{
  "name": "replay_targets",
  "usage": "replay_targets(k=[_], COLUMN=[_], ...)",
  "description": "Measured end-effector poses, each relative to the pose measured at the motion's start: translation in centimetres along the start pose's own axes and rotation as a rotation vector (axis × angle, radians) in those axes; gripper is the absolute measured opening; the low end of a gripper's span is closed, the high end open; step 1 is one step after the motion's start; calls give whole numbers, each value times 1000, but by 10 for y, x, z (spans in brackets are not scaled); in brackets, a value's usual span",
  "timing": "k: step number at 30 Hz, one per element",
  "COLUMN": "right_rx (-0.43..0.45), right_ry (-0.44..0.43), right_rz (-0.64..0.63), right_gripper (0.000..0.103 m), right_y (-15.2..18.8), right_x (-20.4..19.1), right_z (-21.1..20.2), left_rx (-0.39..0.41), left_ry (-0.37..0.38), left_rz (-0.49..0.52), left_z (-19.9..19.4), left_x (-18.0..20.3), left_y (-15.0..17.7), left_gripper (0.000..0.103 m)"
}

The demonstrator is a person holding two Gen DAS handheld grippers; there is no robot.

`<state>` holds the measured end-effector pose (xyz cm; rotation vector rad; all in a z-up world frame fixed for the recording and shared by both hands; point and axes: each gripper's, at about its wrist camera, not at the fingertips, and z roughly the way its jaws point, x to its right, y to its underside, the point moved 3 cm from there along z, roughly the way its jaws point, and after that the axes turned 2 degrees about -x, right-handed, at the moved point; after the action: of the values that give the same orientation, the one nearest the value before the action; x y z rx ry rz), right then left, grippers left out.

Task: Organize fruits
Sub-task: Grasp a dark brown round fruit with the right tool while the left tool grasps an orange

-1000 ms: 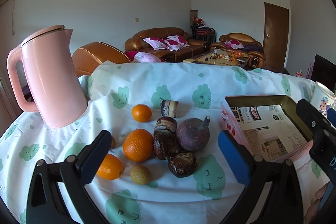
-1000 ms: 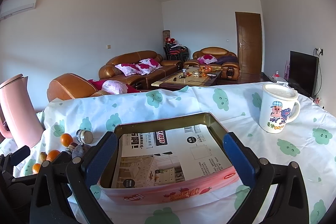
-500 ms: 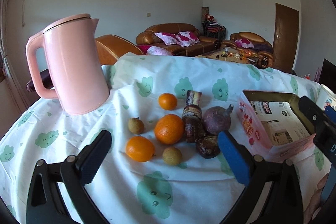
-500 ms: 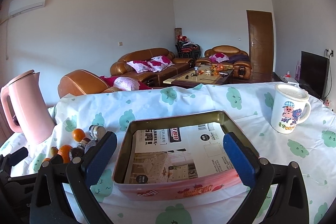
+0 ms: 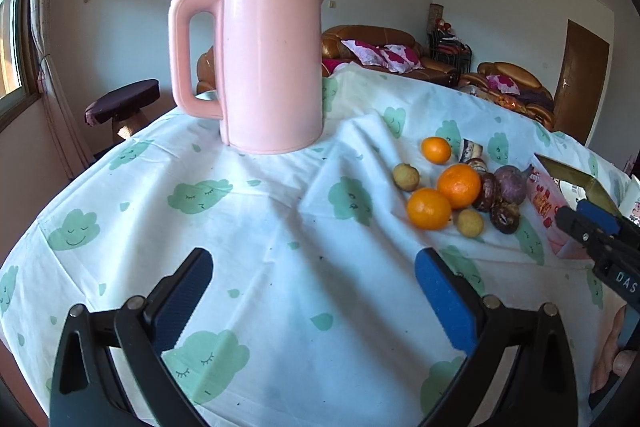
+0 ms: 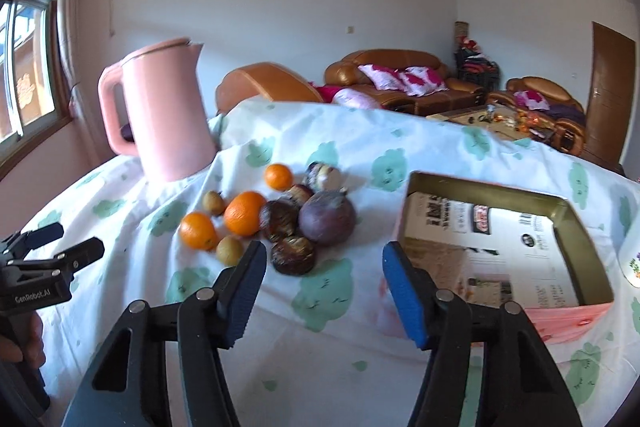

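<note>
A pile of fruit lies on the cloud-print tablecloth: three oranges, the largest (image 6: 244,213) in the middle, a purple round fruit (image 6: 327,217), several dark brown fruits (image 6: 292,255) and small yellow-brown ones (image 6: 229,249). The pile also shows in the left wrist view (image 5: 458,185). An open pink tin box (image 6: 560,311) lined with printed paper stands right of the pile. My right gripper (image 6: 320,291) is open and empty, just in front of the pile. My left gripper (image 5: 312,291) is open and empty over bare cloth, left of the fruit.
A tall pink kettle (image 5: 264,67) stands at the back left of the table. A printed mug (image 6: 632,259) sits at the right edge, beyond the box. Sofas and a stool stand behind the table.
Both grippers have swung left. The left one now faces the kettle with the fruit off to its right. The right one has turned from the box to face the fruit pile.
</note>
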<state>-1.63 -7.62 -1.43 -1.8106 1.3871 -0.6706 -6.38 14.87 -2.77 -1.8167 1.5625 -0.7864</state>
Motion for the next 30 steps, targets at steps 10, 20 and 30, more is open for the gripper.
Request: replay_targets(k=[10, 20, 30], right_rx=[-199, -309, -216], right_ry=[13, 34, 1], right_rz=[-72, -31, -20], right_gripper=[55, 50, 40], right_y=[-10, -7, -11], right_x=[-32, -25, -18], right_z=[62, 90, 68], left_rx=[-35, -105, -139], left_ry=[67, 121, 111], left_rz=[94, 147, 111], left_z=[24, 59, 82], left_x=[24, 55, 60], left_y=[-17, -36, -46], left_gripper=[102, 99, 92])
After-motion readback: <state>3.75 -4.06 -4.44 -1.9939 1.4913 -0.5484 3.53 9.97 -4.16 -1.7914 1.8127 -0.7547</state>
